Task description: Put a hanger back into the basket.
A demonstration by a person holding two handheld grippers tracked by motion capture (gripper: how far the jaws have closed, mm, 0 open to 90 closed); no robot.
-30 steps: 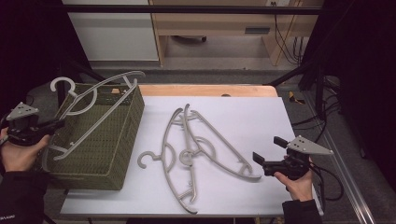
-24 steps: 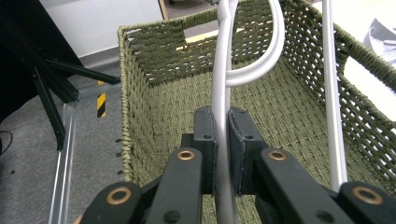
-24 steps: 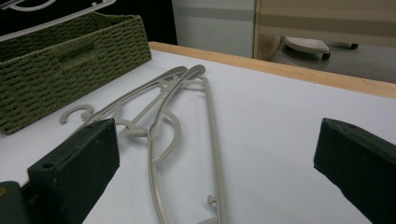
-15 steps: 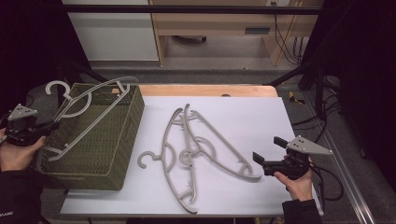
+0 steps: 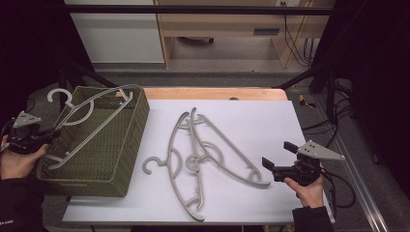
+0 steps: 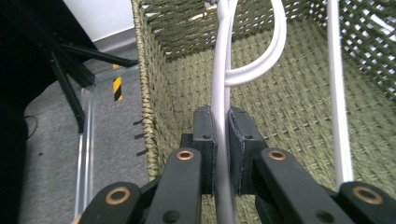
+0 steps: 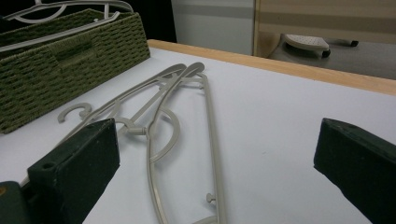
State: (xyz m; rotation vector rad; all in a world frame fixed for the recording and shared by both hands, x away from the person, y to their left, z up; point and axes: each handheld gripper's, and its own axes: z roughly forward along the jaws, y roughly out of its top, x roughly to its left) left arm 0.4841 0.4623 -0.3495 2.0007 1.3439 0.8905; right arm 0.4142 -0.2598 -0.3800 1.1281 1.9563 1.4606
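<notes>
Gripping a white hanger (image 5: pixel 89 118) by its bar, the left gripper (image 5: pixel 46 136) has its fingers (image 6: pixel 205 140) clamped tight so the hanger rests slanted over the green basket (image 5: pixel 123 145) at the tabletop's (image 5: pixel 270 125) left edge. The right gripper (image 5: pixel 276 157) lies level near the right edge, fingers (image 7: pixel 79 163) wide and empty, pointed toward three hangers (image 5: pixel 203 154) at the tabletop's middle.

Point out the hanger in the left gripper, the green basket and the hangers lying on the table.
Held hanger (image 5: pixel 87 126), high view, its sloping arm.
Green basket (image 5: pixel 126 140), high view, its right wall.
Table hangers (image 5: pixel 191 145), high view, where they cross.
</notes>
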